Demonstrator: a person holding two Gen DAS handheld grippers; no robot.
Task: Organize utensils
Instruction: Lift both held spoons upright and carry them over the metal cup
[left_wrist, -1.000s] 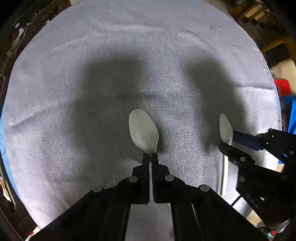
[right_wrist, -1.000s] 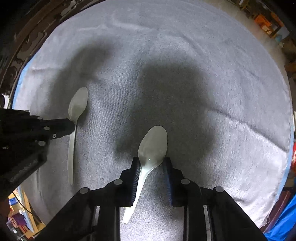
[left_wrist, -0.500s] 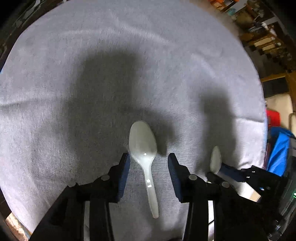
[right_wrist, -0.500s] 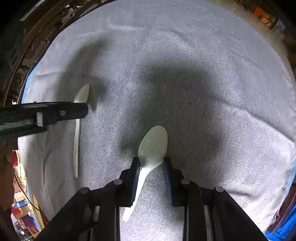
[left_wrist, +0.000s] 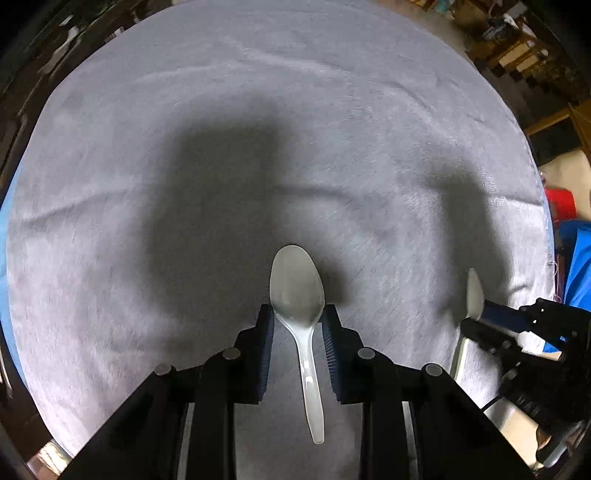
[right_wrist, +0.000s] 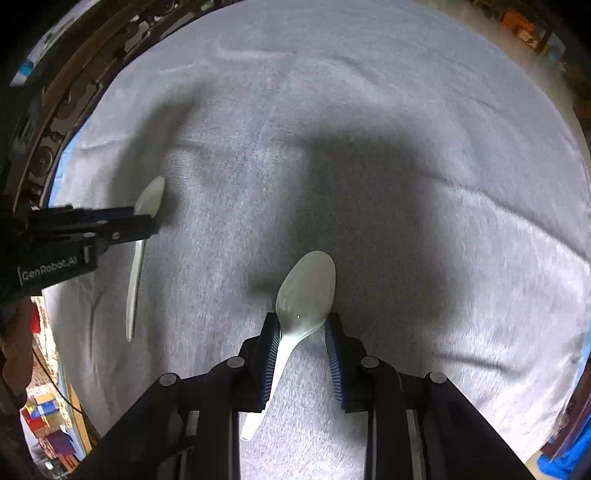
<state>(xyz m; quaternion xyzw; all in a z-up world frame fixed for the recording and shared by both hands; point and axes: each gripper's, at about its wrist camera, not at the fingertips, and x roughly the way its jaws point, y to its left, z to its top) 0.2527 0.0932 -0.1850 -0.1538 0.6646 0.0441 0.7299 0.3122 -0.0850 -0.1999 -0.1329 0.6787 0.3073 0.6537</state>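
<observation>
While left gripper (left_wrist: 298, 310) closes: jaws have just been closing, now pinching translucent white plastic spoon (left_wrist: 297, 284), lower centre.
Right gripper (right_wrist: 301, 319): pinches second plastic spoon (right_wrist: 306, 288); both probably ready for placing.

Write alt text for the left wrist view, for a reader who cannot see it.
A white plastic spoon lies between the fingers of the left gripper, bowl pointing away, over a grey cloth. The jaws have just been closing in on it. At the right edge, the right gripper holds a second spoon.
</observation>
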